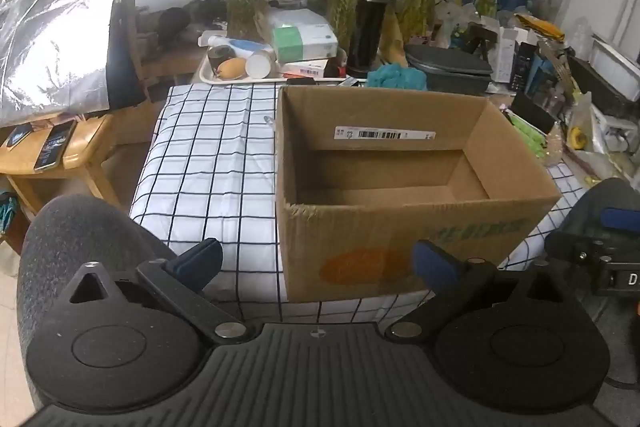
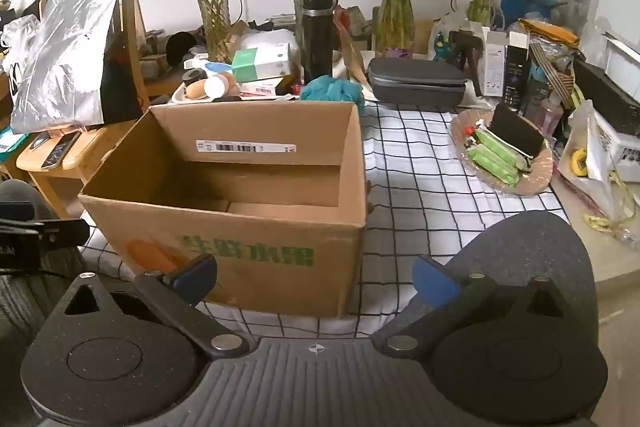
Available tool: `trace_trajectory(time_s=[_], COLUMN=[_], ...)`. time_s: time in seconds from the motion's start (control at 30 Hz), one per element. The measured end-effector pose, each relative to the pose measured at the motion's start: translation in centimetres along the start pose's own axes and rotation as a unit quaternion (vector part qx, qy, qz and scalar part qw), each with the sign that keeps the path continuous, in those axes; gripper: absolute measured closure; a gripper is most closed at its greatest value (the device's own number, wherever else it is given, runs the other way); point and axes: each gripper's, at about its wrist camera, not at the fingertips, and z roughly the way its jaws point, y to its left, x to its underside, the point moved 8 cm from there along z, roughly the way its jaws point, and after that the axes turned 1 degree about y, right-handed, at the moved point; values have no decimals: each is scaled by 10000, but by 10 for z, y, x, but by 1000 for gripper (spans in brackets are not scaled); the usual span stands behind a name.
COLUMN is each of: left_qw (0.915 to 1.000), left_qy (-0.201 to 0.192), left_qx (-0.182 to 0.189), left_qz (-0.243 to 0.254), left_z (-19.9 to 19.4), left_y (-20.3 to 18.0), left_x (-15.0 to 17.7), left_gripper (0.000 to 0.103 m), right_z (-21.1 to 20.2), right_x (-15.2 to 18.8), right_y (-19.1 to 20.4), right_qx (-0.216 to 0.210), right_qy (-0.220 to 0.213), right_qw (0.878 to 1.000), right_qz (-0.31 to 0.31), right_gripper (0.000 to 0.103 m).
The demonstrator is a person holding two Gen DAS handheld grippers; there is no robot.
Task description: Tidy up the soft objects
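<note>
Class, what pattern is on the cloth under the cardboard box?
White with a black grid of squares; the cloth under the cardboard box shows best in the right wrist view.

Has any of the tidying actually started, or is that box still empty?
Nothing looks done: the cardboard box stands open on the checked cloth with only bare floor showing inside. Nothing is in hand either: the left claw and right claw both hang open and empty. Left to do: soft things like the teal fluffy bundle behind the box have not been collected.
</note>
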Motion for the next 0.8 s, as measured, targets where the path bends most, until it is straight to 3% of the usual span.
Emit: trace_trajectory(time_s=[0.17,0.8], left_qw=[10000,9995], left_qy=[-57,-30], left_qx=[73,201], left_qz=[12,227], left_z=[-3,-6], left_y=[5,-4], left_x=[-1,1], left_gripper=[0,0], right_z=[-1,-6], right_x=[-3,-6], right_y=[10,3], right_qx=[211,254], right_qy=[84,165], right_qw=[9995,9993], right_qz=[-237,-208], right_gripper=[0,0])
